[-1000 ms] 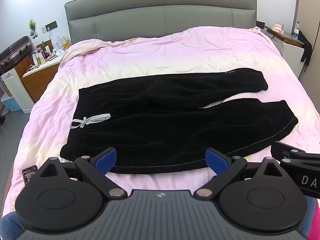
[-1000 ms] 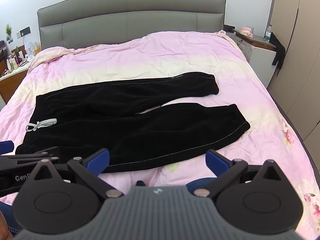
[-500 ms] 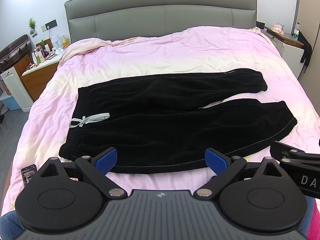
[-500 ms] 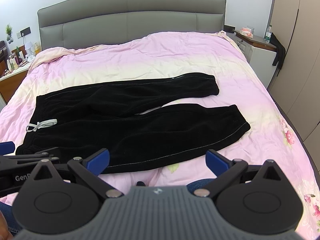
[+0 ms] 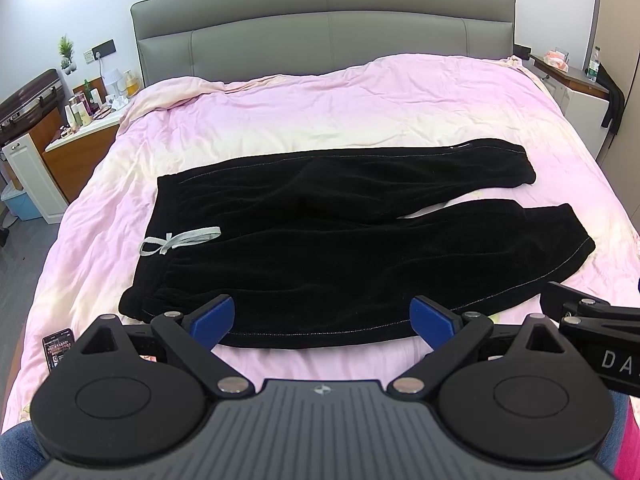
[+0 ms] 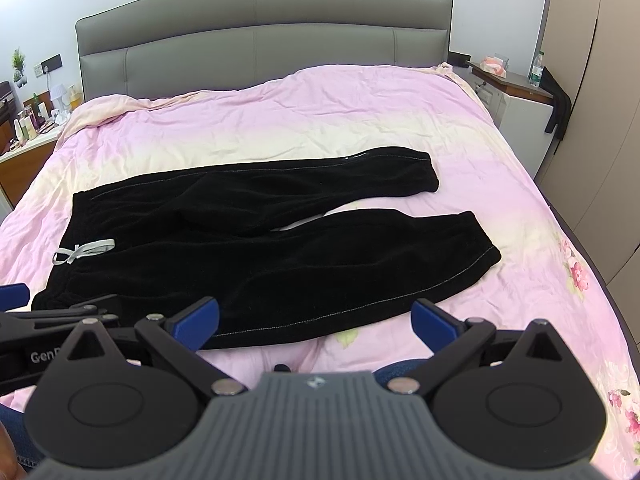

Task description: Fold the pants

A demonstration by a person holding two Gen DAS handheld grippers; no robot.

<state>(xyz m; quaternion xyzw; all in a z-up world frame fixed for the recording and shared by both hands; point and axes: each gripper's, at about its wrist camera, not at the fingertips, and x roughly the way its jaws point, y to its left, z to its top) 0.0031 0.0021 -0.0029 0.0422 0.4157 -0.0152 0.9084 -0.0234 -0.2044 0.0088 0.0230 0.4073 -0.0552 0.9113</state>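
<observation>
Black pants [image 5: 340,248] lie flat across the pink bed, waistband with a grey drawstring [image 5: 180,240] at the left, both legs pointing right and spread apart at the cuffs. They also show in the right wrist view [image 6: 260,248]. My left gripper [image 5: 323,318] is open and empty, above the near edge of the pants. My right gripper [image 6: 316,320] is open and empty, over the near edge of the lower leg. Each gripper shows at the side of the other's view.
The pink duvet [image 5: 320,112] covers the bed, with a grey headboard [image 5: 320,28] behind. A phone [image 5: 58,348] lies at the near left corner. A cluttered nightstand [image 5: 80,128] stands left, a white cabinet [image 6: 516,100] and wardrobe right.
The left wrist view has shifted slightly, the pants sitting a touch lower left in it. The right gripper and the pants have not visibly moved.
</observation>
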